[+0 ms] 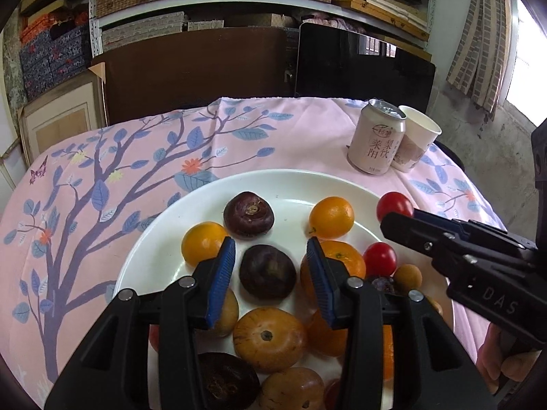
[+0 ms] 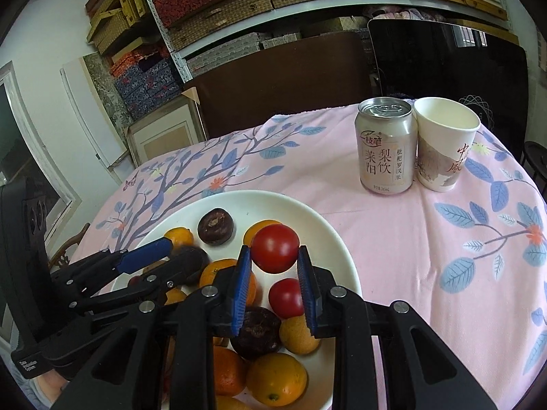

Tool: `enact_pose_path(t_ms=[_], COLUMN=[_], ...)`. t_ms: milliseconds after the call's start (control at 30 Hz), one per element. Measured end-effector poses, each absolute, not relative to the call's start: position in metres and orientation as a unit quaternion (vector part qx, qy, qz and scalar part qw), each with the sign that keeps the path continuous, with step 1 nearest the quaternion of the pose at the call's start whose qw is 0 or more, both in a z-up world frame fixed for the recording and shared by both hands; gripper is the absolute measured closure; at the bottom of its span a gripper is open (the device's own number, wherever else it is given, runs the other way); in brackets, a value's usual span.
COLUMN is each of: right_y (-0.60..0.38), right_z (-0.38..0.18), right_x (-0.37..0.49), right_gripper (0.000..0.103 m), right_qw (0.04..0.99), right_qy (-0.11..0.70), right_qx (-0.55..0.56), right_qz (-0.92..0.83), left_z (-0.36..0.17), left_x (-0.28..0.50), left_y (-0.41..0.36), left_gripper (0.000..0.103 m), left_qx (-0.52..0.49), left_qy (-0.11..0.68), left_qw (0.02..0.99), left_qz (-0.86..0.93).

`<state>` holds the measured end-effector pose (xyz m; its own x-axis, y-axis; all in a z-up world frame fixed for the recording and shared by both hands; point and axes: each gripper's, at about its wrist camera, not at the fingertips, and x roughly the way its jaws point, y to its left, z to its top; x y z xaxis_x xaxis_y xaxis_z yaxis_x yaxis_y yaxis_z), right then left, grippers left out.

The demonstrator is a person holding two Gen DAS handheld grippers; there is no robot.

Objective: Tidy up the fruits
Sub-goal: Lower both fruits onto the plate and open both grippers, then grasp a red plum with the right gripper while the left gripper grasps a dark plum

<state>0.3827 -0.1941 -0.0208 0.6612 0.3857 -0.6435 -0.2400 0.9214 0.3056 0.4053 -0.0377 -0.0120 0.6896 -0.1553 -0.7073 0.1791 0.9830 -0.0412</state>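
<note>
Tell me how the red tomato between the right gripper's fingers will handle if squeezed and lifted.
The red tomato looks smooth and glossy, so it may slip against the pads of the right gripper. Its thin skin probably bruises or splits under a hard squeeze. Being round, it would likely roll across the white plate if released.

My left gripper point(image 1: 270, 263) reaches forward and slightly down, its blue-padded jaws spread wide with nothing between them; my right gripper point(image 2: 273, 266) angles in from the right beside it, jaws parted too, pads point(image 2: 243, 285) not visibly pressing anything; my right hand point(image 1: 495, 358) grips its handle.
</note>
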Motion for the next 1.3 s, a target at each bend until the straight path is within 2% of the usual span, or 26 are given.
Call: enact_pose_path(t_ms=[67, 367, 533, 600, 867, 967, 1167, 1300], right_y=[-0.191, -0.194, -0.199, -0.202, -0.188, -0.183, -0.177, -0.179], right_z=[-0.022, -0.019, -0.014, -0.01, 0.012, 0.02, 0.02, 0.012], right_x=[0.386, 0.384, 0.377, 0.37, 0.337, 0.312, 0.256, 0.217], right_gripper=[0.073, 0.072, 0.071, 0.065, 0.064, 0.057, 0.055, 0.049], right_qw=[0.903, 0.907, 0.909, 0.91, 0.913, 0.915, 0.916, 0.918], right_qy=[0.378, 0.371, 0.366, 0.36, 0.349, 0.34, 0.33, 0.325], right_qx=[0.096, 0.095, 0.103, 0.11, 0.098, 0.094, 0.082, 0.079], right_qz=[0.178, 0.175, 0.173, 0.171, 0.185, 0.198, 0.212, 0.213], left_z=[-0.01, -0.005, 0.003, 0.008, 0.023, 0.026, 0.035, 0.028], left_x=[0.405, 0.399, 0.387, 0.38, 0.331, 0.31, 0.261, 0.222], left_y=[-0.039, -0.034, -0.031, -0.029, -0.016, -0.009, -0.008, -0.004], left_gripper=[0.043, 0.03, 0.016, 0.015, 0.014, 0.013, 0.012, 0.009], left_qx=[0.02, 0.014, 0.012, 0.008, 0.006, 0.009, 0.024, 0.023], left_qy=[0.378, 0.359, 0.329, 0.324, 0.31, 0.308, 0.294, 0.296], left_qw=[0.922, 0.931, 0.943, 0.944, 0.95, 0.951, 0.955, 0.955], left_qz=[-0.084, -0.07, -0.057, -0.057, -0.04, -0.03, -0.017, -0.005])
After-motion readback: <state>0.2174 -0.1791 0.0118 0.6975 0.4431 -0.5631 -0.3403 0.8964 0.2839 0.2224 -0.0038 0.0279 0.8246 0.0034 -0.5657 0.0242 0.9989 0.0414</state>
